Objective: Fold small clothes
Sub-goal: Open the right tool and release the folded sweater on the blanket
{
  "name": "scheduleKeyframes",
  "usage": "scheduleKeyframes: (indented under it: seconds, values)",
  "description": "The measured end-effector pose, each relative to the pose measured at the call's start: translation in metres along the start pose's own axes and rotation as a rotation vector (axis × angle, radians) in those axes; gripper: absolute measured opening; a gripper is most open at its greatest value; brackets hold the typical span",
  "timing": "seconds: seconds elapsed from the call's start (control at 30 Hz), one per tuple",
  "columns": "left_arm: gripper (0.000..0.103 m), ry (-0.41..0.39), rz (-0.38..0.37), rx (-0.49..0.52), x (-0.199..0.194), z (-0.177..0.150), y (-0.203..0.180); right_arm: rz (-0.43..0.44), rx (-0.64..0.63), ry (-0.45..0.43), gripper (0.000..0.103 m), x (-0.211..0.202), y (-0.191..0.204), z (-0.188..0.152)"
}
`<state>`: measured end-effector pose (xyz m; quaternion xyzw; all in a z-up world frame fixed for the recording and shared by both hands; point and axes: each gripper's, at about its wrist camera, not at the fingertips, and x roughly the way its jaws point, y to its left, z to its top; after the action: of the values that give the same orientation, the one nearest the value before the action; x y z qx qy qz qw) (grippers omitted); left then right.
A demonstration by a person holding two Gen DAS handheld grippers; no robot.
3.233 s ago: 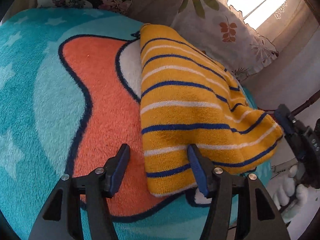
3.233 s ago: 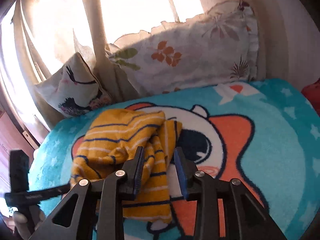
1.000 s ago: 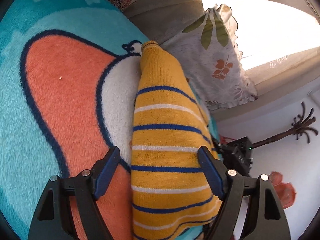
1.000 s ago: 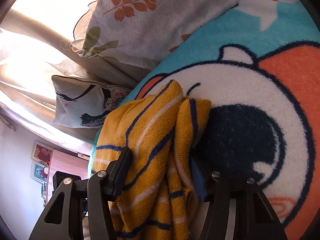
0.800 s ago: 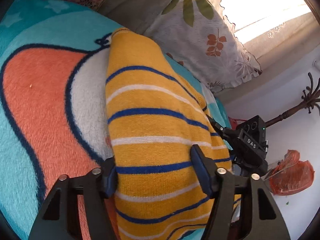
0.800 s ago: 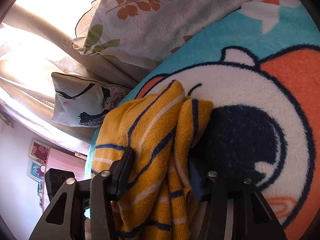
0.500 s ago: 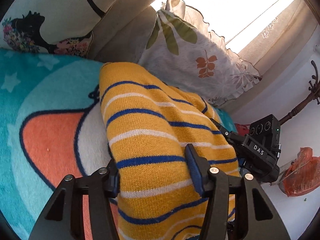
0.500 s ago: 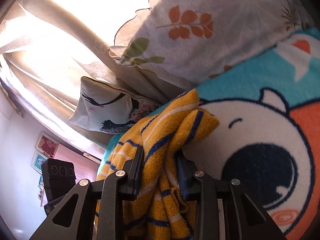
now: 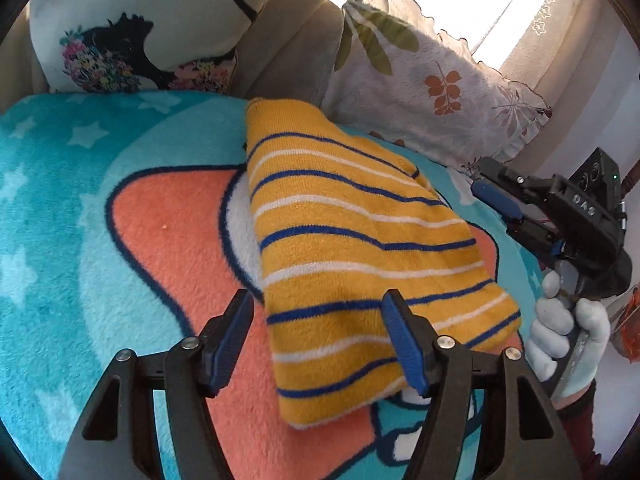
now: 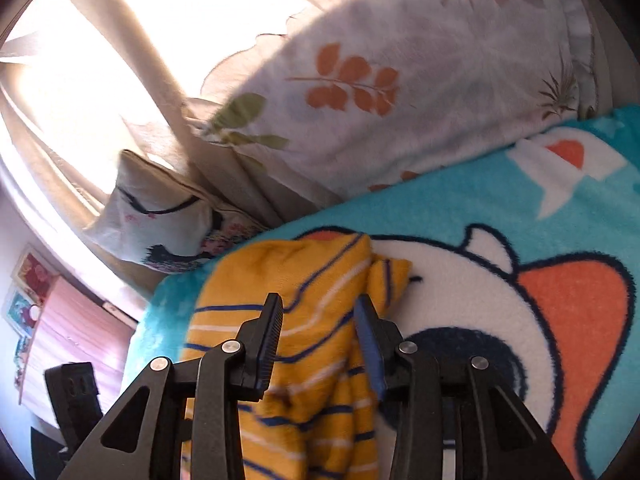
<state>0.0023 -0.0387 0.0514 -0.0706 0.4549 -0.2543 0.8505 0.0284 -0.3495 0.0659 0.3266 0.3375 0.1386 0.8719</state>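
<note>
Both of your grippers have jaws opening, and neither presses cloth. Your left gripper (image 9: 320, 338) hovers over the near end of the folded yellow striped sweater (image 9: 360, 248), jaws clear of it. Your right gripper (image 10: 318, 344) straddles its bunched side (image 10: 320, 320) without touching. The sweater lies on the turquoise cartoon blanket (image 9: 80, 208), near the leaf-print pillow (image 9: 432, 92).
</note>
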Motion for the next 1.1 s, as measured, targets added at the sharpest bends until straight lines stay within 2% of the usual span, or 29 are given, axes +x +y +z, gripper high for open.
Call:
scheduleKeyframes:
  seconds: [0.1, 0.17, 0.27, 0.3, 0.33, 0.4, 0.5, 0.57, 0.6, 0.67, 0.73, 0.77, 0.83, 0.9, 0.97, 1.03, 1.1]
  values:
    - [0.071, -0.085, 0.111, 0.046, -0.024, -0.011, -0.005, 0.179, 0.008, 0.058, 0.042, 0.008, 0.026, -0.016]
    - [0.077, -0.154, 0.191, 0.072, -0.04, -0.015, -0.009, 0.204, 0.005, 0.105, 0.042, 0.024, 0.033, -0.031]
    - [0.088, -0.26, 0.305, 0.112, -0.065, -0.02, -0.015, 0.062, 0.015, 0.115, 0.042, 0.044, 0.018, -0.048]
    - [0.093, -0.295, 0.341, 0.13, -0.073, -0.021, -0.017, 0.016, 0.023, 0.109, 0.035, 0.045, 0.008, -0.051]
    - [0.094, -0.33, 0.375, 0.147, -0.081, -0.022, -0.019, -0.014, 0.03, 0.101, 0.019, 0.044, -0.001, -0.054]
    - [0.101, -0.391, 0.433, 0.163, -0.093, -0.025, -0.021, -0.046, 0.052, 0.079, 0.008, 0.033, -0.012, -0.056]
    - [0.103, -0.442, 0.488, 0.123, -0.103, -0.03, -0.016, -0.105, 0.033, 0.033, 0.01, 0.01, -0.002, -0.062]
    - [0.103, -0.462, 0.5, 0.078, -0.106, -0.034, -0.013, -0.121, -0.027, -0.009, 0.02, -0.008, 0.016, -0.069]
    - [0.103, -0.468, 0.492, 0.062, -0.105, -0.035, -0.011, -0.099, -0.055, -0.023, 0.027, -0.013, 0.025, -0.075]
    - [0.103, -0.453, 0.481, 0.049, -0.104, -0.039, -0.009, -0.05, -0.094, -0.024, 0.03, -0.016, 0.039, -0.087]
    - [0.103, -0.416, 0.473, 0.062, -0.101, -0.041, -0.009, -0.038, -0.097, 0.003, 0.034, -0.011, 0.04, -0.096]
    - [0.103, -0.397, 0.471, 0.071, -0.1, -0.041, -0.01, -0.06, -0.082, 0.01, 0.035, -0.005, 0.035, -0.098]
    - [0.103, -0.368, 0.488, 0.084, -0.096, -0.043, -0.012, -0.16, -0.02, 0.013, 0.031, 0.0, 0.01, -0.1]
    - [0.103, -0.337, 0.495, 0.1, -0.089, -0.046, -0.015, -0.169, 0.088, -0.024, 0.024, -0.011, -0.015, -0.101]
    - [0.103, -0.288, 0.486, 0.119, -0.079, -0.048, -0.019, -0.179, 0.123, -0.065, 0.024, -0.029, -0.02, -0.103]
    - [0.103, -0.23, 0.455, 0.13, -0.066, -0.051, -0.024, -0.276, 0.073, -0.098, 0.041, -0.045, -0.011, -0.107]
    - [0.103, -0.164, 0.414, 0.126, -0.053, -0.055, -0.029, -0.327, 0.015, -0.107, 0.044, -0.054, -0.001, -0.113]
